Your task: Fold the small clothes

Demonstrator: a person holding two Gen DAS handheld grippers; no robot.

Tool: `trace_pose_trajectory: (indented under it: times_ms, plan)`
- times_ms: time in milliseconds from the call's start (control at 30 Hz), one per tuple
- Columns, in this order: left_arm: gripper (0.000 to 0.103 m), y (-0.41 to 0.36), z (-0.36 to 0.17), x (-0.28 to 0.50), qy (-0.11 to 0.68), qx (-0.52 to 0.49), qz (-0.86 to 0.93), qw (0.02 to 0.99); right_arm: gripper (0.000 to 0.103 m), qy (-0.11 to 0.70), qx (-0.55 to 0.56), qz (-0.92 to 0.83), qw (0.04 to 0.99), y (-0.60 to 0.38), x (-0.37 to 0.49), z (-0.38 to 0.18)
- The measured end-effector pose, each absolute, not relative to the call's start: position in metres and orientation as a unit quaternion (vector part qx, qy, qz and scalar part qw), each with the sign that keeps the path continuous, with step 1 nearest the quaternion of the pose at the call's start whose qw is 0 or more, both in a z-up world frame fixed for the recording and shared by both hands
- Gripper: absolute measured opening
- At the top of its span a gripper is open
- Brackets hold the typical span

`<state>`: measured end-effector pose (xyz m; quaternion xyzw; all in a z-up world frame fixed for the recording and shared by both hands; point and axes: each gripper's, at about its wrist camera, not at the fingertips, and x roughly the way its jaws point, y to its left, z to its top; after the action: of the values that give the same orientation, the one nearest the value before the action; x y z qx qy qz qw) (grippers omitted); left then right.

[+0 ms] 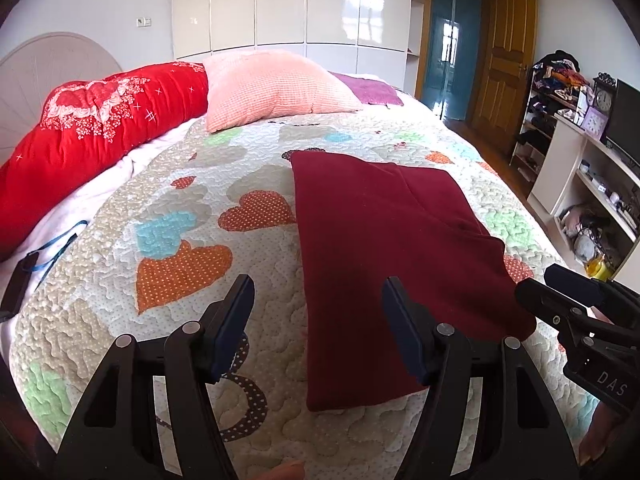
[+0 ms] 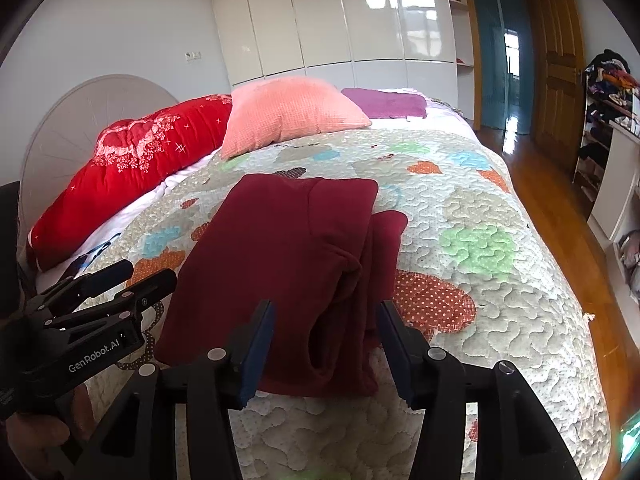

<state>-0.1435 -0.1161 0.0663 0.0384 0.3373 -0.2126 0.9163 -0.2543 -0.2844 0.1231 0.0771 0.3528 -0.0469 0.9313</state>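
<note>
Your right hand-held gripper [image 2: 326, 354] is hovering with its two blue-padded jaws spread apart over the near end of the dark maroon folded knit garment [image 2: 288, 256]; the cloth is showing in the gap between the pads, but neither pad is pressing on it, so you are gripping nothing. Your left hand-held gripper [image 1: 318, 322] is likewise standing wide and empty: its right finger is lying in front of the garment's left near edge, its left finger over bare quilt.

The garment [image 1: 384, 248] is lying flat on the pale quilted bedspread with coloured heart patches [image 1: 180, 216], well short of the salmon-pink textured pillow [image 1: 272, 88] and the red floral bolster quilt [image 1: 92, 120] at the headboard side. It is already folded into a long rectangle, and its long axis is running away from you, from the near bed edge toward the pillows. That is the relation your next move is hanging on: both grippers are sitting at the near short end, pointing along that axis, your left one at the left near corner and your right one at the right side, where a bunched, doubled layer is showing.

Your right gripper looks nearer to cloth you can actually pinch, since it is straddling that thick fold. I judge that the remaining fold is a crosswise one, carrying the near end away toward the far end, so you will probably be needing both near corners taken together; the loose bunch on the right could slip out if only the top layer is caught.
</note>
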Motion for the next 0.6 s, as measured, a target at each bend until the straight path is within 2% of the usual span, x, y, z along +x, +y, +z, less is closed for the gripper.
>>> trace_pose_trajectory:
  times_ms: [100, 600]
  plan:
    - [0.066, -0.1178, 0.0654, -0.1446, 0.336, 0.043, -0.213, 0.917, 0.057, 0.353, 0.082, -0.046, 0.931, -0.2844, -0.2541, 0.1217]
    - [0.066, -0.1179, 0.0615, -0.1430, 0.337, 0.045, -0.210, 0.917, 0.057, 0.361, 0.080, -0.038, 0.928, -0.2791, -0.2493, 0.1170]
